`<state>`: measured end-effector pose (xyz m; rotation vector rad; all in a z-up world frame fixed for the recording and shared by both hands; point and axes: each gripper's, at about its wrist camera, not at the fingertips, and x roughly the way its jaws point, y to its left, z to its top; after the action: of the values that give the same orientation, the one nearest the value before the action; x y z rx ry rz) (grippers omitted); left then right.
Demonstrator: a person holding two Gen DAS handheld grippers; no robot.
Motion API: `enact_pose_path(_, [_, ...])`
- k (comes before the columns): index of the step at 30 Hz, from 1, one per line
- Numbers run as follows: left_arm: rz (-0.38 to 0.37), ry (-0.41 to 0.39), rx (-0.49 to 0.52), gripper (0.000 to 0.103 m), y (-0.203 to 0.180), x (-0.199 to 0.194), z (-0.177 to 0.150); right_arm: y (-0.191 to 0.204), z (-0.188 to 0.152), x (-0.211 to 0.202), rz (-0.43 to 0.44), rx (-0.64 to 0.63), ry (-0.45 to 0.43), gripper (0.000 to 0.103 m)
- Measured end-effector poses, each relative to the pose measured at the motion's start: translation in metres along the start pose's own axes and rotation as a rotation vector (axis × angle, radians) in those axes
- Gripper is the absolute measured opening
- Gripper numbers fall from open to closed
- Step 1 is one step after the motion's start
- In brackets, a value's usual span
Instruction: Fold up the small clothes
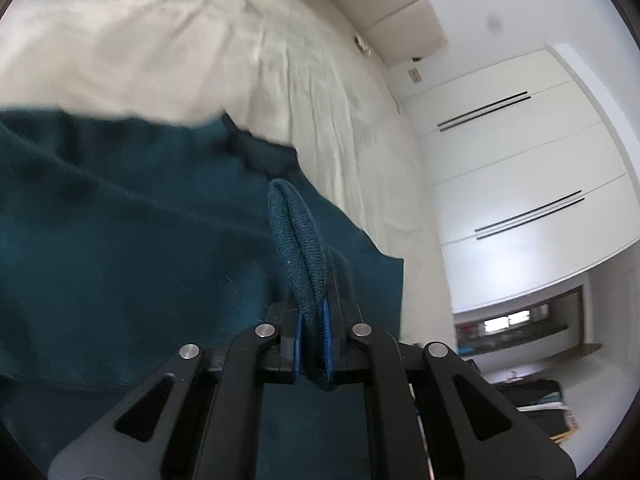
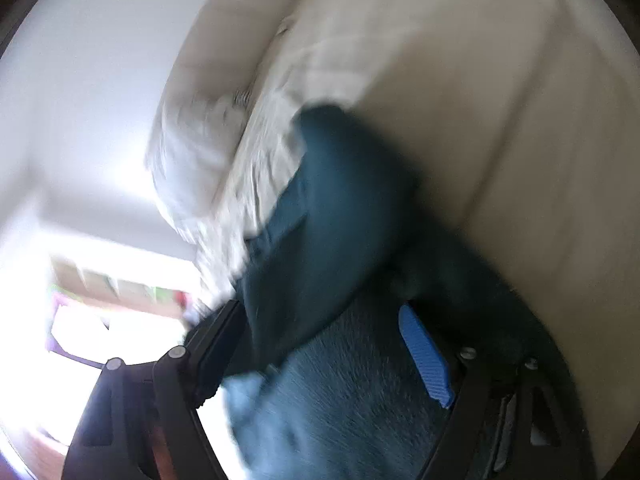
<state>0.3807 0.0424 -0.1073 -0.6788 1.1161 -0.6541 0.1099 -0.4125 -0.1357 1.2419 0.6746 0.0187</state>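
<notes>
Left wrist view: left gripper (image 1: 312, 320) with jaws clenched on a doubled, ribbed edge of the teal garment (image 1: 120, 216), blue pads (image 1: 326, 320) pressing the fold from both sides. Rest of the garment spread to the left and below, lying over the cream bed (image 1: 160, 48), part of its far edge blurred. Beyond the bed, white wardrobe doors (image 1: 520, 160) with dark bar handles, and a dark shelf (image 1: 520, 328) low at the right with small items too indistinct to name.

Right wrist view, heavily blurred: right gripper (image 2: 320, 344) with jaws spread wide, teal garment (image 2: 340, 220) bunched between and over them, one blue pad (image 2: 424, 360) exposed at the right; firmness of any hold on the cloth impossible to tell. Garment draped upward from the jaws against the cream bed (image 2: 480, 80), a white pillow (image 2: 192, 148) just beside its upper end. Bright window (image 2: 100, 320) at lower left, washed out
</notes>
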Motion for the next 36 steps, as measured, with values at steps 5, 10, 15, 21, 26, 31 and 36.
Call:
enact_pose_path(5, [0.089,-0.028,0.008,0.007,0.03,-0.02,0.0,-0.009,0.014,-0.007,0.047,0.074,-0.046,0.082])
enact_pose_path(10, [0.135,-0.016,-0.028,0.007,0.066,-0.017,-0.003,-0.008,0.01,0.001,0.101,0.126,-0.014,0.083])
enact_pose_path(15, [0.155,-0.008,-0.025,0.007,0.078,-0.013,-0.01,0.004,0.013,0.023,0.125,0.139,0.026,0.083])
enact_pose_path(21, [0.166,-0.012,-0.023,0.007,0.085,-0.011,-0.008,0.006,0.042,0.06,0.104,0.14,0.047,0.084])
enact_pose_path(26, [0.152,-0.017,-0.031,0.007,0.093,-0.002,-0.012,-0.003,0.066,0.057,0.146,0.171,-0.005,0.08])
enact_pose_path(31, [0.136,-0.028,-0.033,0.007,0.094,-0.01,-0.015,-0.012,0.058,0.052,0.178,0.146,-0.025,0.074])
enact_pose_path(36, [0.161,-0.035,-0.007,0.007,0.088,-0.016,-0.017,0.002,0.048,0.053,0.134,0.059,0.016,0.078])
